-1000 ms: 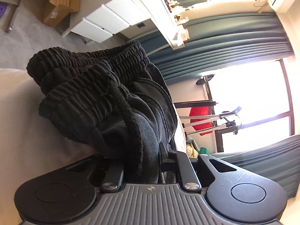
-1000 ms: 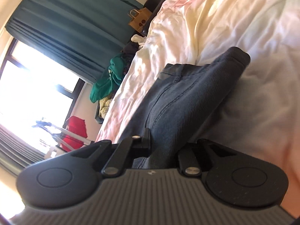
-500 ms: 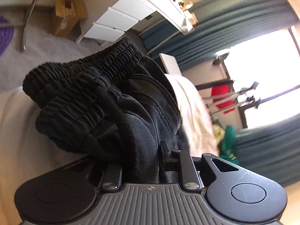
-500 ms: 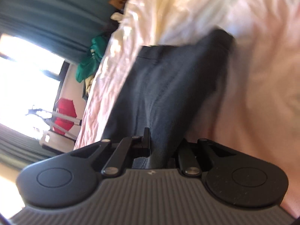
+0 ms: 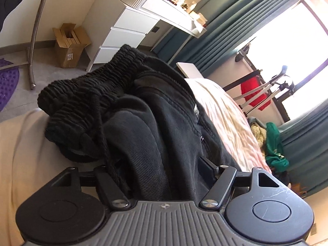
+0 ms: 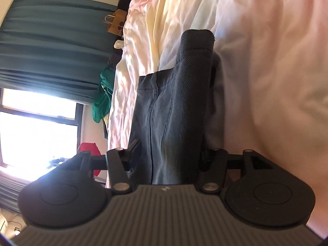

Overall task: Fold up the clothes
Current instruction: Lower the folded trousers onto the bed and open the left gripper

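Left wrist view: your left gripper (image 5: 164, 176) sits low in frame, pointing fwd across the bed (image 5: 223, 110) toward a bright window (image 5: 287, 41). Its jaws are spread wide, w/ a thick bunch of black trousers (image 5: 155, 127) lying between them; the fabric fills the gap, but the fingers look too far apart to be pinching it. I judge it released or about to be. The elastic waistband (image 5: 90, 90) is heaped at upper left, w/ the drawcord (image 5: 102, 135) trailing down toward the left finger. The garment is on the bed's near edge, rumpled, not flat. A white drawer unit (image 5: 127, 30) and cardboard box (image 5: 69, 47) stand on the floor beyond.

Right wrist view: your right gripper (image 6: 168, 155) is rolled sideways, so the bed runs up the frame. Jaws again wide apart, w/ the trouser leg (image 6: 176, 106) passing between them and reaching away to its hem (image 6: 197, 39), which rests on the pale duvet (image 6: 266, 61). The leg looks doubled lengthwise and fairly smooth. Green clothing (image 6: 102, 100) lies beside the bed, near the teal curtains (image 6: 51, 41).

Progress, as a judgement: approx. midway. The legs seem laid together, but the waistband end is bunched and no crosswise fold shows. Left to do: flatten the top, then fold end to end.
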A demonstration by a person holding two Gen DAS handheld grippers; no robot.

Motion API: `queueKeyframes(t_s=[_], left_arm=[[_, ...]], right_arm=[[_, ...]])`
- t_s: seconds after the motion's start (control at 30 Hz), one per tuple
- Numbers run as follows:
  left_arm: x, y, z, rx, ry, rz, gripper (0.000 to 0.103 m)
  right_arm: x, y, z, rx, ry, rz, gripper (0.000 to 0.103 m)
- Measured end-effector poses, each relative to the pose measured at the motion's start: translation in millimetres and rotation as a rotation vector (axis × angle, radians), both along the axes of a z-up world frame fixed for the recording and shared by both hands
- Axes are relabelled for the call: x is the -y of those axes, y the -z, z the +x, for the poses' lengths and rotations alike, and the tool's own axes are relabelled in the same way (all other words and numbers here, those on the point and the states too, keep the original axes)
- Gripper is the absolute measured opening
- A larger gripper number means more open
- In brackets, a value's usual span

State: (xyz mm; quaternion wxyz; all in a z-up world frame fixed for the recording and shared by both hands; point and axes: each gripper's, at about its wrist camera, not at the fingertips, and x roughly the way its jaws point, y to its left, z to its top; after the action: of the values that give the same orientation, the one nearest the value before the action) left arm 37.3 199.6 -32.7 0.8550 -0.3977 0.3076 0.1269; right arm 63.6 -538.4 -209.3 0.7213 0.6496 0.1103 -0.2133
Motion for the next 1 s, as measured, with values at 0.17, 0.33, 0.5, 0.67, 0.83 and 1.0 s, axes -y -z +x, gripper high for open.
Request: queueKeyframes(t_s=[0.17, 0.33, 0.5, 0.67, 0.83, 1.0], left_arm=[[6, 9, 14, -0.062, -0.004, 0.009, 0.075], [12, 13, 18, -0.090, 0.005, 0.070, 0.080], [18, 11, 6, -0.100, 0.033, 0.119, 0.085], [27, 6, -20, -0.102, 0.074, 0.208, 0.087], [37, -6, -48, -0.068, 0.138, 0.249, 0.087], [59, -26, -64, -0.030, 0.302, 0.356, 0.087]], right_arm=[[14, 3, 25, -0.029, -0.082, -0.086, 0.057], [24, 10, 28, 0.038, -0.099, -0.106, 0.053], [28, 9, 29, 0.044, -0.139, -0.141, 0.012], [20, -14, 32, -0.018, -0.126, -0.265, 0.010], [23, -15, 28, -0.009, -0.092, -0.257, 0.010], [28, -9, 26, -0.011, -0.082, -0.248, 0.010]])
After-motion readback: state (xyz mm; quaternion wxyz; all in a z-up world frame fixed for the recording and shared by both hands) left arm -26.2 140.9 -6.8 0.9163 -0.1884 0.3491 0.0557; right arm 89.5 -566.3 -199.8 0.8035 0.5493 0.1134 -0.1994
